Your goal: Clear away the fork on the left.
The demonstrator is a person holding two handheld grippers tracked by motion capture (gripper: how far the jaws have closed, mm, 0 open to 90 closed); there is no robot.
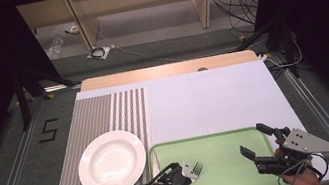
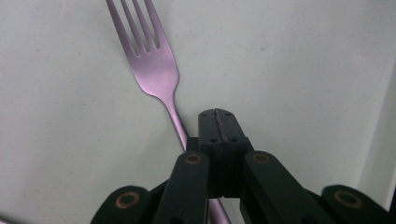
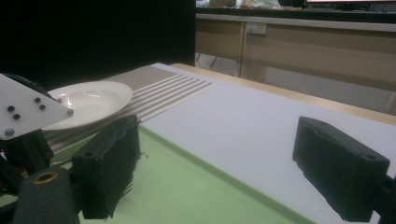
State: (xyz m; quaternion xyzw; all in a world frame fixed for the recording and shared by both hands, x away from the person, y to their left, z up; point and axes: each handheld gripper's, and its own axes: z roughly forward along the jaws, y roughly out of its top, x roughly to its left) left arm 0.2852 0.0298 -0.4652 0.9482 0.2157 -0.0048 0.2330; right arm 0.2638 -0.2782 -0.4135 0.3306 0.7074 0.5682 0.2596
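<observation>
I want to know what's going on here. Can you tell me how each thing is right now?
Fork: lying flat on the tray, its handle passing beside the left gripper's closed fingers.
Plate: empty, sitting on the striped mat.
Tray: holding the fork.
Left gripper: shut.
Right gripper: open, holding nothing.

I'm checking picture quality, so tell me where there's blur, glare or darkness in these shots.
High view: evenly lit table, dark surroundings. Left gripper view: fork sharp with a purplish sheen, near fingers soft. Right gripper view: fingers blurred, plate mildly glossy, background dim.
</observation>
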